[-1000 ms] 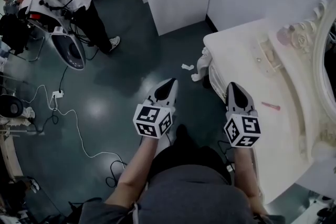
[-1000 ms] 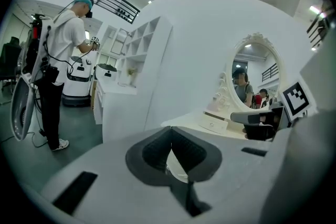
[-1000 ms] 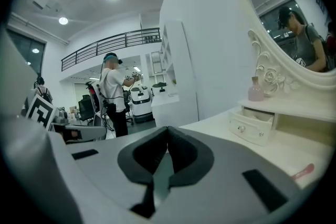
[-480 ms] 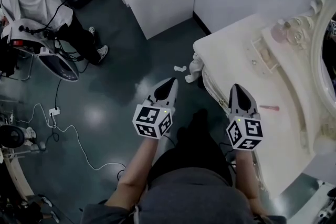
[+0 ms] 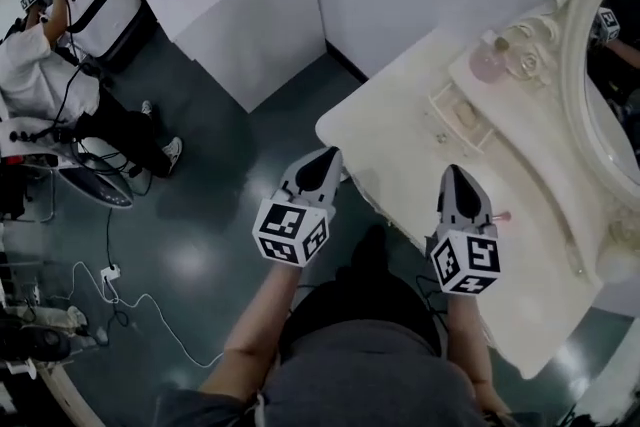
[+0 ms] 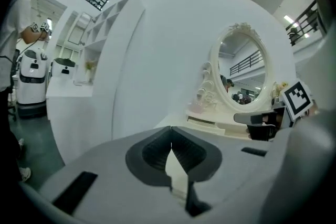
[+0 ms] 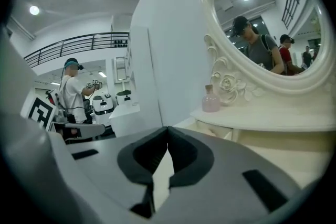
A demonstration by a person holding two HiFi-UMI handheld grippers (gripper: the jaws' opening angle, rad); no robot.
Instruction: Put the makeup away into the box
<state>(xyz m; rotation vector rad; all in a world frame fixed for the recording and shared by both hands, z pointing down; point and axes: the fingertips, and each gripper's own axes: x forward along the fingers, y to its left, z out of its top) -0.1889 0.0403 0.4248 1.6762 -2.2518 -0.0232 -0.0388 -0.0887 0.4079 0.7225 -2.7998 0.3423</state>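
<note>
both grippers are out in front of the person, empty. the left gripper has its jaws pressed together with nothing between them, and it is over the dark floor, off the edge of the dressing table. the right gripper is also closed on nothing, and it is over the table's near edge.

the makeup lies on the table. a small pink stick shows just beside the right gripper, partly hidden behind it. a pink bottle stands upright on the raised shelf at the back, by the foot of the mirror. an open box sits on the table top in front of that shelf, well apart from the stick; what is in it i cannot tell.

the stick looks light, stiff and smooth, so it probably rolls or skids if nudged. the best hold is likely across its middle, jaws square to its length and closed gently. the bottle looks like glass: heavier, slippery, breakable. it wants a firm grip round the body, low down and kept upright, not by the narrow neck. both pairs of jaws have to open first.
</note>
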